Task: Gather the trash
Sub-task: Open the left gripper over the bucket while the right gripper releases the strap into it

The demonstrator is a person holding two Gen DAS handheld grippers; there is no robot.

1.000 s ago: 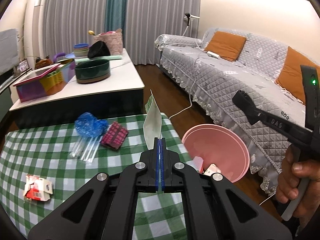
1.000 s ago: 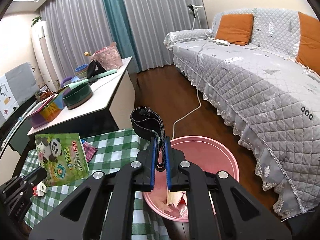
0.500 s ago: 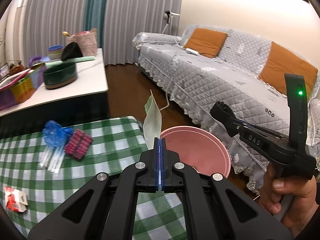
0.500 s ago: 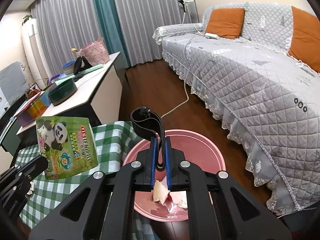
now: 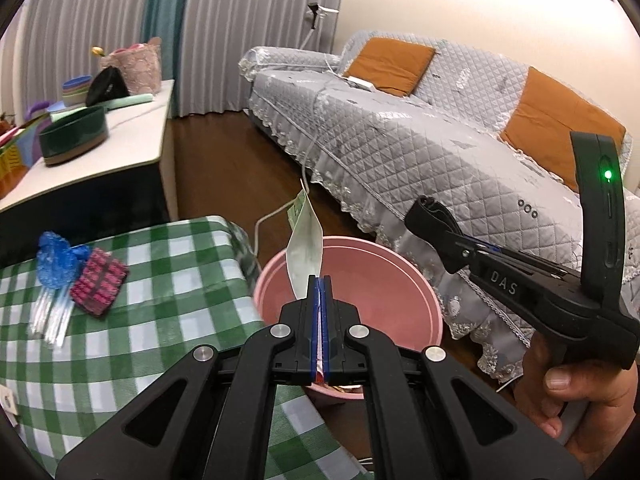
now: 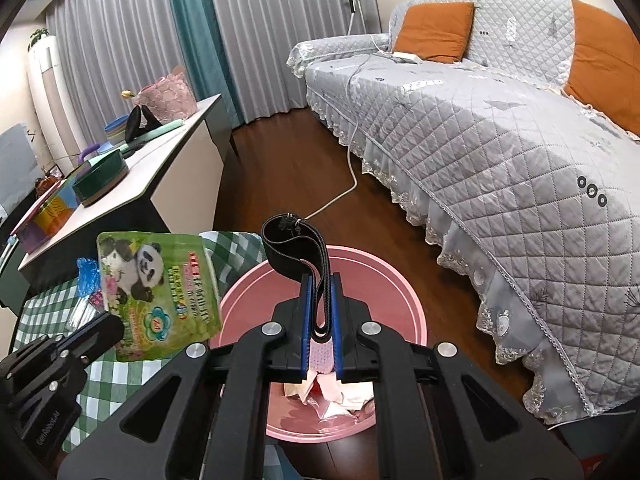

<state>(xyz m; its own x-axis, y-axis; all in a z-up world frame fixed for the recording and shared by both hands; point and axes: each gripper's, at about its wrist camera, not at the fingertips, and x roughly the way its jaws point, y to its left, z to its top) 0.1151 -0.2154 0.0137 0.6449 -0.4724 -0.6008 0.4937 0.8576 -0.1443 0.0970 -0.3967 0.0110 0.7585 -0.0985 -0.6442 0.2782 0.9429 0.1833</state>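
Observation:
My left gripper (image 5: 319, 280) is shut on a green panda snack pouch (image 6: 158, 292), seen edge-on as a pale pouch (image 5: 306, 236) over the near rim of the pink basin (image 5: 380, 280). A hand holds my right gripper (image 6: 321, 280) above the pink basin (image 6: 400, 292). A black elastic band (image 6: 296, 248) stands looped between its jaws, which are opening while the band still touches the pads. Crumpled paper trash (image 6: 332, 394) lies in the basin's bottom. In the left wrist view the right gripper (image 5: 460, 256) reaches in from the right with the band (image 5: 424, 210) at its tip.
The green checked table (image 5: 160, 320) carries a blue wrapper (image 5: 56, 256), a dark red packet (image 5: 99, 282) and clear tubes (image 5: 52, 316). A grey quilted sofa (image 5: 440, 140) stands to the right, a white sideboard (image 5: 100, 140) at the back left. A white cable (image 6: 340, 196) crosses the floor.
Both grippers have moved down and toward the pink basin, which now fills more of each view. The right jaws stand slightly wider around the band. The left still grips the pouch.

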